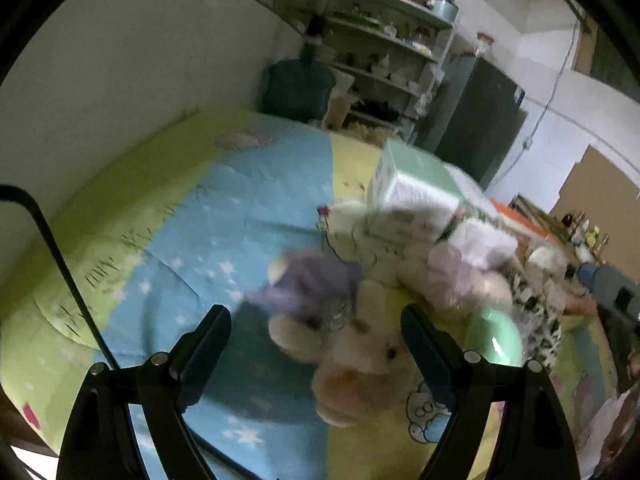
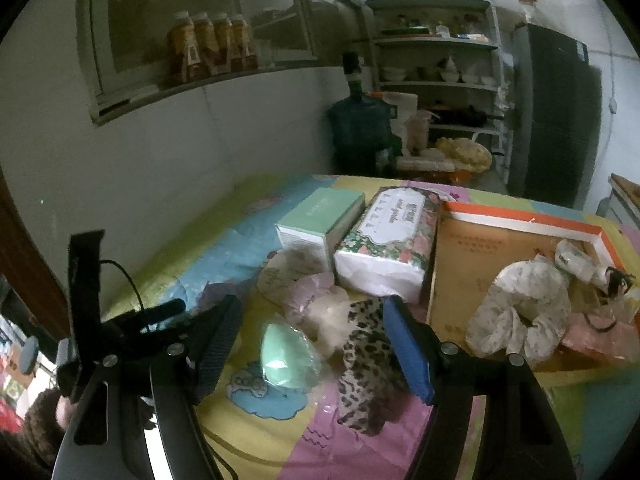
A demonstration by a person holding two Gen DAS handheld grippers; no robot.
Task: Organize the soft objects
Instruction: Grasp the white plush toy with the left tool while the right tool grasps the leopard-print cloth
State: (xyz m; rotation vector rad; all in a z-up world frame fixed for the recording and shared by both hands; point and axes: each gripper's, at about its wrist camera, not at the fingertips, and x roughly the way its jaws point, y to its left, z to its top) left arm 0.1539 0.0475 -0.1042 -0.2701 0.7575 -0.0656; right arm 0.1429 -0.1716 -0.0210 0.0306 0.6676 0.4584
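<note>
In the left wrist view my left gripper is open over a cream plush rabbit in a purple dress, which lies between the jaws on the quilted bed cover. In the right wrist view my right gripper is open just above a mint green sponge and a leopard-print scrunchie. A second plush in pale pink lies behind them. An orange-rimmed cardboard box at the right holds a white floral scrunchie and other soft items.
A green carton and a floral tissue pack stand mid-bed. A wall runs along the left. A water jug, shelves and a dark fridge stand beyond the bed's far end.
</note>
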